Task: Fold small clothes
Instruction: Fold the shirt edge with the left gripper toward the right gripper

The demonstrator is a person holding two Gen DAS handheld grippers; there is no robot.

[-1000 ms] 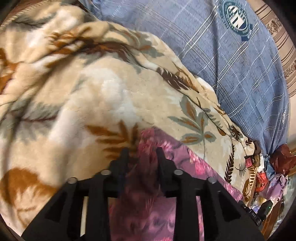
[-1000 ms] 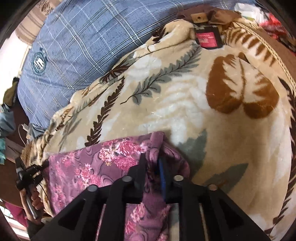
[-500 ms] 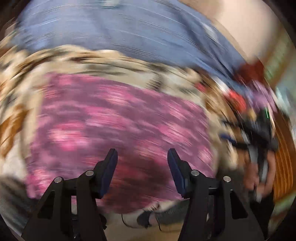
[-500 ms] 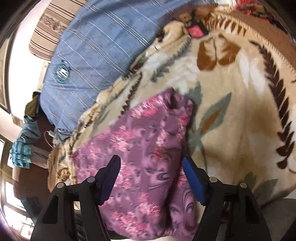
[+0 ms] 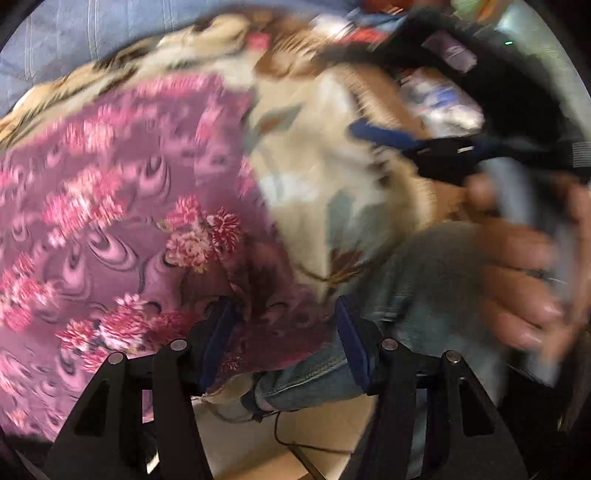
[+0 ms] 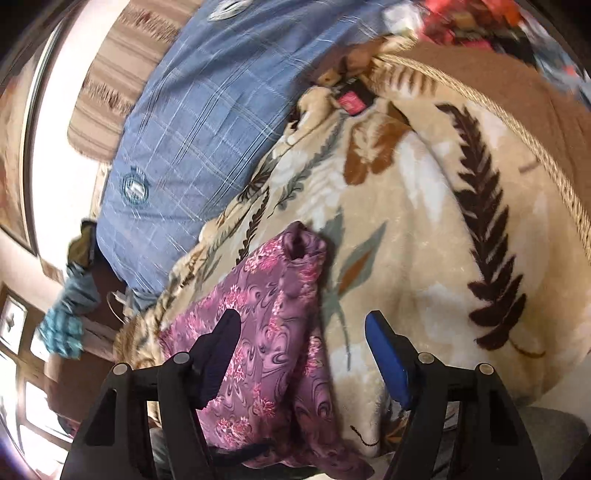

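A purple garment with pink flowers lies spread on a beige leaf-patterned blanket. My left gripper is open, its fingers either side of the garment's near right corner, which hangs over the bed edge. The view is blurred by motion. In the right wrist view the same garment lies folded lengthwise on the blanket. My right gripper is open and empty, above the garment's right edge. The right gripper and the hand holding it also show in the left wrist view.
A blue checked pillow lies behind the blanket. A brown blanket border runs at the far right. Clutter sits beyond it. Blue-green cloth hangs at the left. Jeans and floor are below the bed edge.
Both grippers have let go of the garment's far end and opened. They drew back toward the bed's near edge; the left swung right to the garment's near corner.
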